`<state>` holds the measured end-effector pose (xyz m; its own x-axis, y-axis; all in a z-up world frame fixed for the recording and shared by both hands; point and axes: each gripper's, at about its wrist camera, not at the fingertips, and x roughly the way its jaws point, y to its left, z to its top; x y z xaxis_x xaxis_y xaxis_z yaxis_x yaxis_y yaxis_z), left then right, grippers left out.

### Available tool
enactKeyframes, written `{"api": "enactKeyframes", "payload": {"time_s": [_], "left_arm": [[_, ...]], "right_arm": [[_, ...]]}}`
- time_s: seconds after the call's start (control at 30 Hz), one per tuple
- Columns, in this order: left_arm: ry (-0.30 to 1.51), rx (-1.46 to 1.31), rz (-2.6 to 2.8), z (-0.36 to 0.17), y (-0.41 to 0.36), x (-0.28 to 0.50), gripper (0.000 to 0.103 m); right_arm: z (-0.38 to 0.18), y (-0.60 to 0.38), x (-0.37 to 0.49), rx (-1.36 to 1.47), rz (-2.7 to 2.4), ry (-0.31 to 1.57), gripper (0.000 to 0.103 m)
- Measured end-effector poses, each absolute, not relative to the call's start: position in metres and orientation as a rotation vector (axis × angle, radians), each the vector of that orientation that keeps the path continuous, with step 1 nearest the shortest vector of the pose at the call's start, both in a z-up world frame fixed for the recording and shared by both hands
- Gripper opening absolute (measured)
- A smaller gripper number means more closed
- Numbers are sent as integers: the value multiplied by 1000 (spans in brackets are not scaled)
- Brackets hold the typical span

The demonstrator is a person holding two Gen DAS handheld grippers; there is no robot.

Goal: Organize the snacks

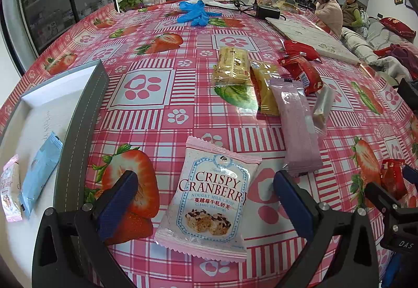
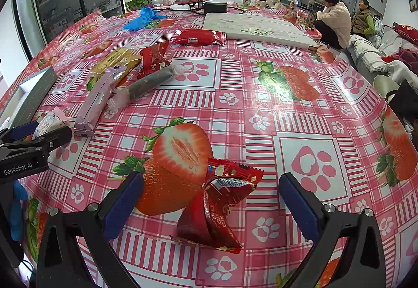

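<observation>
My left gripper (image 1: 206, 199) is open, its blue pads on either side of a pink-and-white Crispy Cranberry packet (image 1: 209, 199) lying flat on the tablecloth. My right gripper (image 2: 211, 199) is open around a crumpled red snack packet (image 2: 216, 212) on the cloth. A grey box (image 1: 78, 118) at the left holds a light blue packet (image 1: 39, 173) and another pink packet (image 1: 9, 188). Further back lie a yellow packet (image 1: 232, 65), a gold packet (image 1: 266, 89), a long purple packet (image 1: 297, 126), a clear-wrapped bar (image 1: 322, 105) and red packets (image 1: 300, 68).
The strawberry-patterned tablecloth (image 2: 287, 94) covers a large table. Blue gloves (image 1: 194, 13), a black power brick with cables (image 1: 266, 12) and a white flat board (image 2: 256, 26) lie at the far side. Two people sit beyond the table at the right (image 1: 329, 13).
</observation>
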<state>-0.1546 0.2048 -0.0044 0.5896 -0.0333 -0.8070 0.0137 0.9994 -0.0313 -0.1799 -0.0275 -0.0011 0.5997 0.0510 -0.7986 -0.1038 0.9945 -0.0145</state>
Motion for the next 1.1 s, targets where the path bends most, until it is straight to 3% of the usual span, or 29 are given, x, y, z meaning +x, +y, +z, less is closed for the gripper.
{"api": "enactKeyframes", "payload": {"time_s": [0.77,1.0,1.07,1.1], "left_arm": [[941,-22,-29,-4,205,-155,103],[970,-14,-29,-3,204,-153,103],[986,-19,-24,-2,201,-155,99],[989,-11,-35,0,198,-157,92]], "right_arm": [[-2,-27,-179,-66,95,932,103],[3,-24,-157,-85,115,1076,103],[3,-23,-152,-88,119,1105,103],[3,-23,-151,-89,118,1113,102]]}}
